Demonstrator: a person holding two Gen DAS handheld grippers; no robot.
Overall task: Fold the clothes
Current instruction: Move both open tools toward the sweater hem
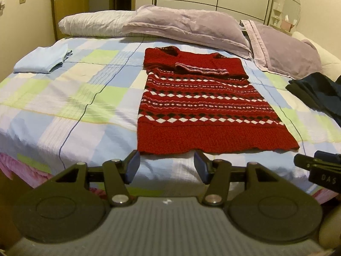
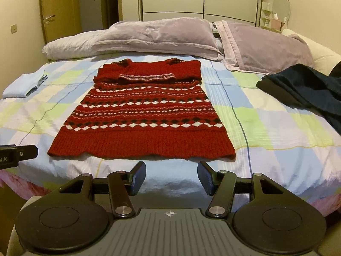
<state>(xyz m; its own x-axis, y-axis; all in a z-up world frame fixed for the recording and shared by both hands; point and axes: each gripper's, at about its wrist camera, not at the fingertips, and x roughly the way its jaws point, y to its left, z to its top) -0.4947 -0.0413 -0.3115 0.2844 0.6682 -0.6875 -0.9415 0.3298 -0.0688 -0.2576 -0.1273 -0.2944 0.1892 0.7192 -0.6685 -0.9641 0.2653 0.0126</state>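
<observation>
A red knitted sweater (image 1: 198, 104) (image 2: 145, 115) with white and black diamond bands lies flat on the bed, its sleeves folded across the chest and its hem toward me. My left gripper (image 1: 167, 166) hovers open just short of the hem, nothing between its fingers. My right gripper (image 2: 171, 177) is likewise open and empty near the hem's right half. Each gripper's tip shows in the other's view: the right gripper (image 1: 315, 168) at the right edge, the left gripper (image 2: 19, 153) at the left edge.
A folded light blue garment (image 1: 40, 60) (image 2: 23, 84) lies at the bed's far left. A dark navy garment (image 1: 317, 91) (image 2: 307, 89) is heaped at the right. Lilac pillows (image 1: 185, 25) (image 2: 162, 35) line the headboard. The checked bedsheet (image 1: 70, 98) (image 2: 266, 123) covers the bed.
</observation>
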